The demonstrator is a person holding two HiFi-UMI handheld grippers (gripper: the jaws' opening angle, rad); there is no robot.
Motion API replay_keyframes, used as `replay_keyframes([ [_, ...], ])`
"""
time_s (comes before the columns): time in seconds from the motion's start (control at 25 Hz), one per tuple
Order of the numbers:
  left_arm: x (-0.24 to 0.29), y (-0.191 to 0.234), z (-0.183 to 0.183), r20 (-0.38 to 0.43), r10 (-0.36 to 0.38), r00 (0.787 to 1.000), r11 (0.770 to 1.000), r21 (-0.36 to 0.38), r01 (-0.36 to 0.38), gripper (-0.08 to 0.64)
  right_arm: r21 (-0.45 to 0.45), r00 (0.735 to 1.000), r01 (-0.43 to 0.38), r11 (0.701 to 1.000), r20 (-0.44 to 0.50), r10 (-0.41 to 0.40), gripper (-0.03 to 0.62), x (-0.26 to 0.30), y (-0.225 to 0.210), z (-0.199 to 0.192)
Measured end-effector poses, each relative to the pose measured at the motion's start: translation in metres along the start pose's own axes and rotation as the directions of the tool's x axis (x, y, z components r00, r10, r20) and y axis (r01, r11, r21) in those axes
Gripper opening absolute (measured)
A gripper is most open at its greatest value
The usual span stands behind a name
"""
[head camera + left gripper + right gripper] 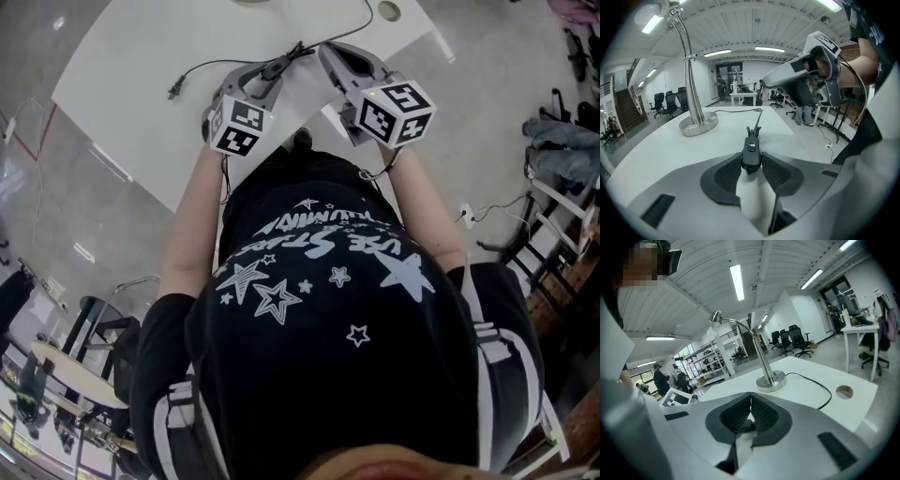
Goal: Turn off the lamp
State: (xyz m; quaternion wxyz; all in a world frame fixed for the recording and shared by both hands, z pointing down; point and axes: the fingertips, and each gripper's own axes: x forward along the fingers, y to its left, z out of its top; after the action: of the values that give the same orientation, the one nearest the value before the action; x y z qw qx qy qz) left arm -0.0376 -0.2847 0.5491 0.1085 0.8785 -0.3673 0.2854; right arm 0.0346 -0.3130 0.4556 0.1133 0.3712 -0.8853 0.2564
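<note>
A chrome desk lamp (692, 93) stands on the white table (656, 150), its round base (771, 381) at the far side and its head (715, 317) curved over. A black cord (820, 391) runs from the base to a black inline switch (751, 151). My left gripper (751, 162) has its pads pressed on both sides of that switch, whose button faces up. My right gripper (750, 395) hovers just to the right of it with its fingertips together and nothing gripped. In the head view both grippers (274, 77) (330, 52) meet over the cord.
A round cable hole (844, 391) sits in the table near its right edge. The cord's plug end (173, 91) lies loose on the table at the left. Chairs, desks and shelves stand on the floor beyond the table.
</note>
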Motion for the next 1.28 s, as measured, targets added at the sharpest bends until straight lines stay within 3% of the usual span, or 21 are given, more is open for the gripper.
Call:
replay_keyframes([
  [0.24, -0.001, -0.001, 0.003, -0.002, -0.01, 1.0, 1.0, 0.001, 0.01, 0.14, -0.039, 0.992, -0.065, 0.997, -0.113, 0.06, 0.006, 0.021, 0.01, -0.025],
  [0.48, -0.004, -0.004, 0.005, -0.004, -0.015, 1.0, 1.0, 0.003, 0.015, 0.138, -0.073, 0.962, -0.136, 0.988, -0.247, 0.115, 0.006, 0.04, 0.021, -0.055],
  [0.8, -0.01, -0.005, 0.01, -0.01, -0.016, 1.0, 1.0, -0.01, 0.016, 0.137, -0.06, 0.929, -0.199, 0.978, -0.331, 0.169, 0.006, 0.056, 0.035, -0.068],
  [1.28, -0.009, -0.004, 0.013, -0.01, 0.0, 1.0, 1.0, 0.011, 0.0, 0.135, 0.007, 0.897, -0.179, 0.984, -0.41, 0.166, 0.006, 0.063, 0.032, -0.078],
])
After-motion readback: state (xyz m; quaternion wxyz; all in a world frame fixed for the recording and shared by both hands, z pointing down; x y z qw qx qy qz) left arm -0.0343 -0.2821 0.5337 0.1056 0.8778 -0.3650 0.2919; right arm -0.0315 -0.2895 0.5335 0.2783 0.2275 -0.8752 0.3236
